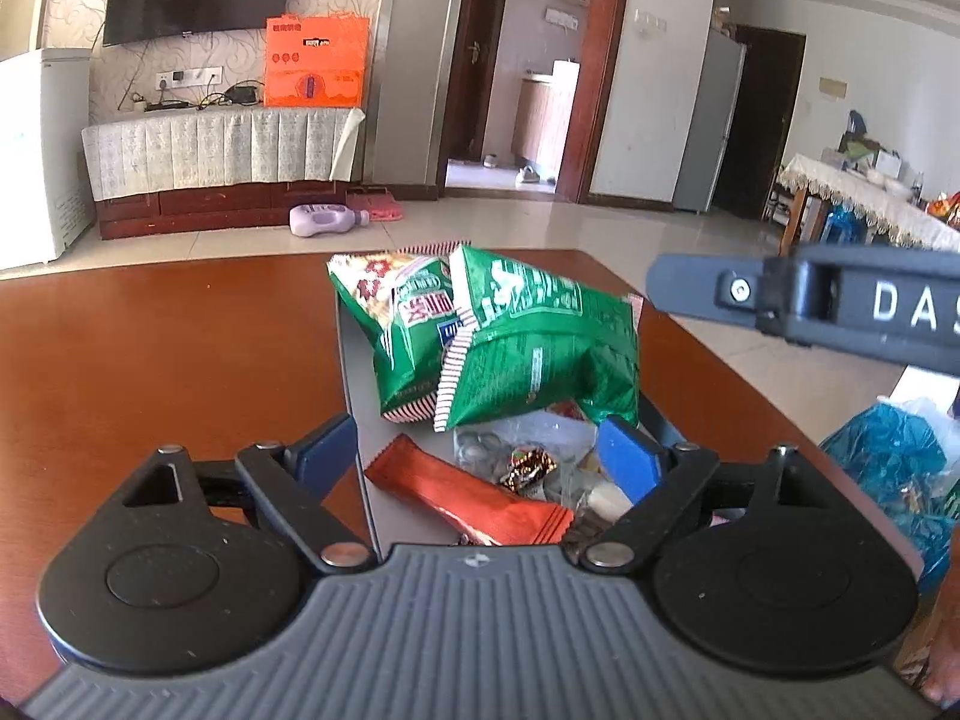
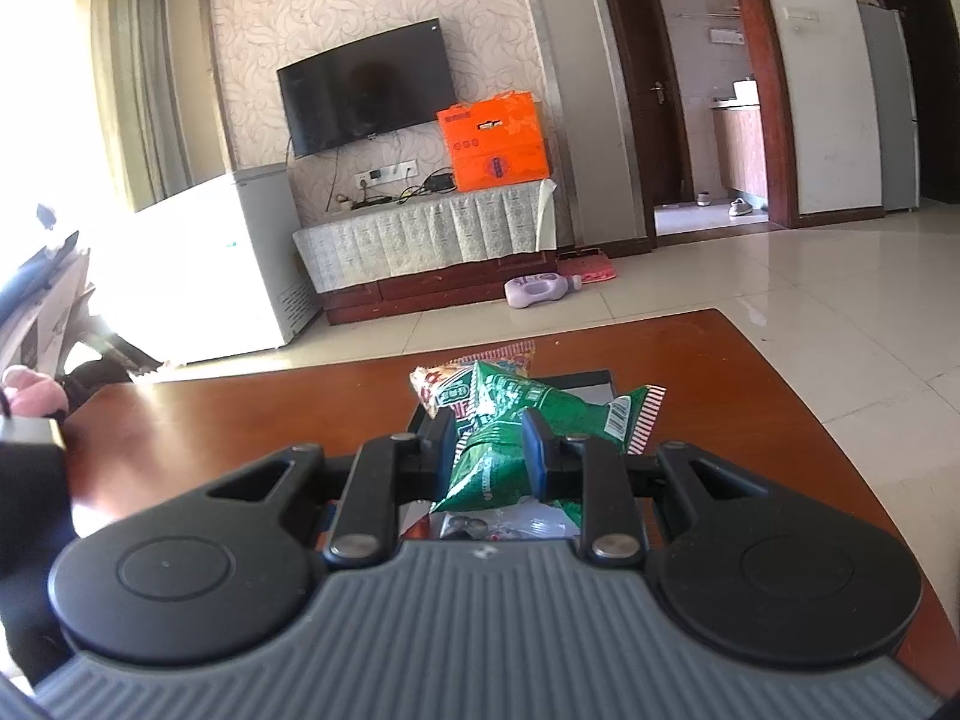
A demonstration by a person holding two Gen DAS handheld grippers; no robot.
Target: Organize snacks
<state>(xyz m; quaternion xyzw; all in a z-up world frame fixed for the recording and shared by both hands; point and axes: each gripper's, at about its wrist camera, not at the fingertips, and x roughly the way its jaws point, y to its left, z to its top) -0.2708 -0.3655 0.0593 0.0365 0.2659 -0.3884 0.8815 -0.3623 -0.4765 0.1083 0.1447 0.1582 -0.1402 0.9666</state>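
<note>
The grey tray (image 1: pixel 354 360) sits on the brown table (image 1: pixel 150 360) and serves as the landmark. To its left lies only bare wood. The left gripper (image 1: pixel 480 456) hovers over the tray's near end, jaws spread wide with nothing between them. Inside the tray, nearest that gripper, lies an orange wrapper (image 1: pixel 474 498), then small candies (image 1: pixel 528 465) in clear plastic (partly hidden). Beyond them two green snack bags (image 1: pixel 456 324) pile up. The right gripper (image 2: pixel 489 453) has its jaws narrowed on the nearer green snack bag (image 2: pixel 498 450) above the tray. Right of the tray sits a blue plastic bag (image 1: pixel 888 462).
</note>
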